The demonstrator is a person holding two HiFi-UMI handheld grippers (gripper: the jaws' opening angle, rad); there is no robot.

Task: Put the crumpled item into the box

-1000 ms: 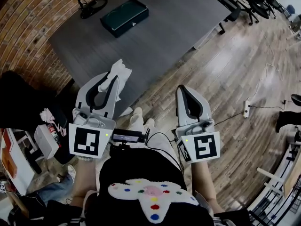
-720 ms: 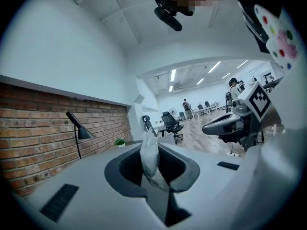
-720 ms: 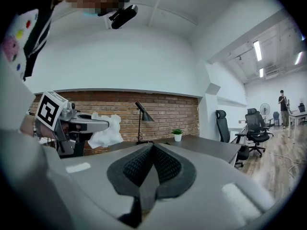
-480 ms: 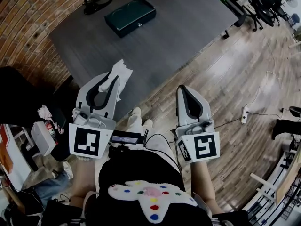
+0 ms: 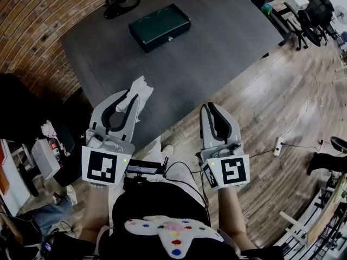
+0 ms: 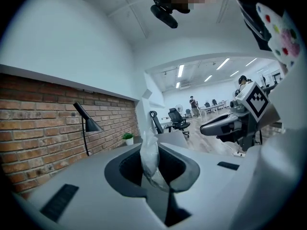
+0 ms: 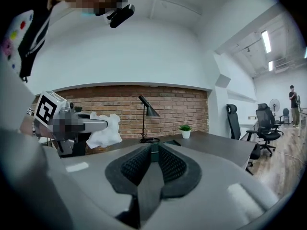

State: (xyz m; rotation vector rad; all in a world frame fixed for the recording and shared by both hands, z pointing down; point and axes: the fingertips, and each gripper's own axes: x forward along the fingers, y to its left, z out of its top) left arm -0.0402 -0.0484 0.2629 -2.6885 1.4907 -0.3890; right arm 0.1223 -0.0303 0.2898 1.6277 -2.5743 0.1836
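Room: an open office with a brick wall point(image 5: 32, 31) on the left, a wooden floor point(image 5: 282, 102) on the right and a dark grey table point(image 5: 217, 53) in front of the person.
Left gripper point(image 5: 129, 97): the jaws are closed partway on the crumpled wad point(image 5: 138, 88), pinching its lower end. The rest sticks up and out past the tips.
Right gripper point(image 5: 210, 110): the jaws are opening with only a narrow gap between them, and nothing is in it. It is held over the table's near edge, beside the left one.
Wad, looks: white, creased and light, bunched into a loose plume. Whether it is paper or thin wrap, I can't tell. It looks soft enough to drop free once it is let go.
Wad, place: in the air over the near part of the table, not resting on anything.
Box point(image 5: 160, 27): dark green, flat and oblong, on the far part of the table near the desk lamp point(image 5: 122, 4). Its lid looks shut to me.
Key relation: the box lies straight ahead of the left gripper, a little to its right and well apart from it. Its long side runs slantwise across the reach.
Nearer hand: the left one, which already carries the wad. The empty right one looks better placed to deal with the lid.
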